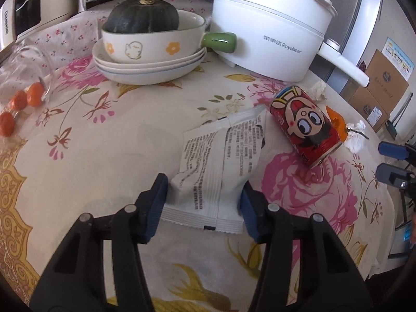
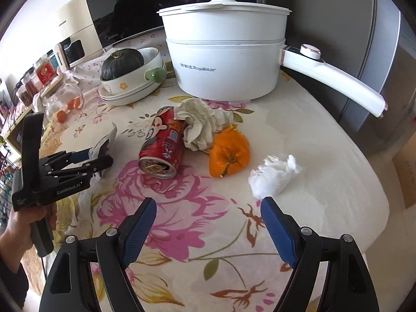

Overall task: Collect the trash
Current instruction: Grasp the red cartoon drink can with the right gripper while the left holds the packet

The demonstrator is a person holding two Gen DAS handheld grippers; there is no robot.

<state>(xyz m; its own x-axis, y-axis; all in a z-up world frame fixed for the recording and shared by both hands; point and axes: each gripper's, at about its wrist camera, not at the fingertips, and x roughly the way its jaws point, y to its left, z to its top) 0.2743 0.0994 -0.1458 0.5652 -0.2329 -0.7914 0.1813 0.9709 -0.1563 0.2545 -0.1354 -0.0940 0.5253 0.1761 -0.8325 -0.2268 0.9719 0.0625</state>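
Trash: one wrapper [image 1: 218,171] between left gripper [image 1: 204,205] jaws, one can [image 2: 162,145], two tissues [image 2: 273,175]; right gripper [image 2: 208,234] released.

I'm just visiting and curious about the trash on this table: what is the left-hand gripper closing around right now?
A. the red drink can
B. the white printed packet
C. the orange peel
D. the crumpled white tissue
B: in the left wrist view the left gripper has its blue pads on either side of the white printed packet, while the red drink can lies untouched beyond it.
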